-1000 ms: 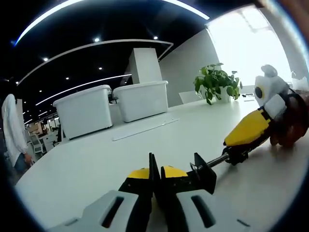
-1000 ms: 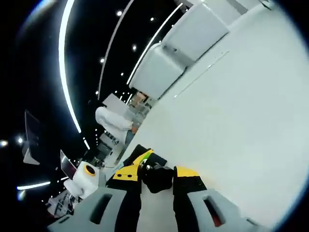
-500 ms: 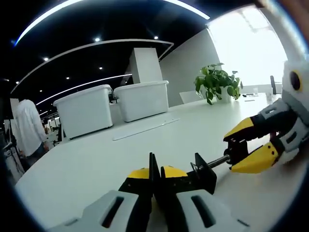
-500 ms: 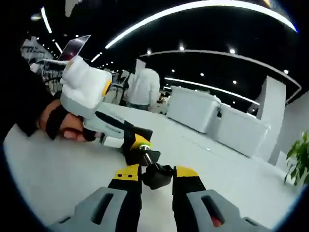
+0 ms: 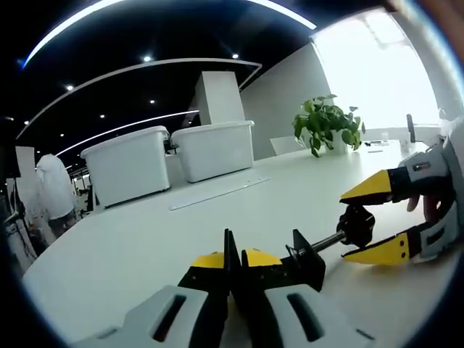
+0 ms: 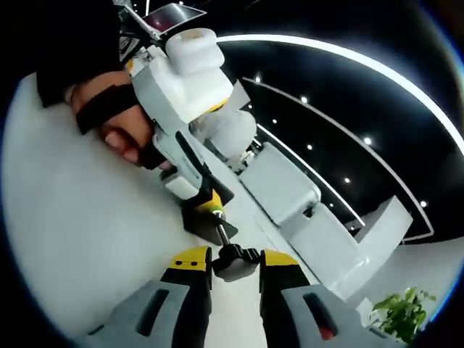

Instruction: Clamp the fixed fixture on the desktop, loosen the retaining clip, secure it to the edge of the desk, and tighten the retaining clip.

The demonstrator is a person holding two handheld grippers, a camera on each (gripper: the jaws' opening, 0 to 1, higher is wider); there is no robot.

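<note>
We see two white lidded storage bins side by side on the far part of the white counter (image 5: 130,239), the left bin (image 5: 125,165) slightly nearer, the right bin (image 5: 216,148) beside it. A thin pale flat strip (image 5: 217,193) lies on the counter in front of them. A green potted plant (image 5: 324,123) stands near the bright window (image 5: 377,72) at the right. A white square pillar (image 5: 217,98) rises behind the bins. A person in white (image 5: 52,190) stands at far left. Curved ceiling light strips (image 5: 138,69) and small spotlights (image 5: 147,59) run overhead. In the right gripper view we see the bins (image 6: 290,192), the plant (image 6: 402,315) and a ceiling light strip (image 6: 362,61).
</note>
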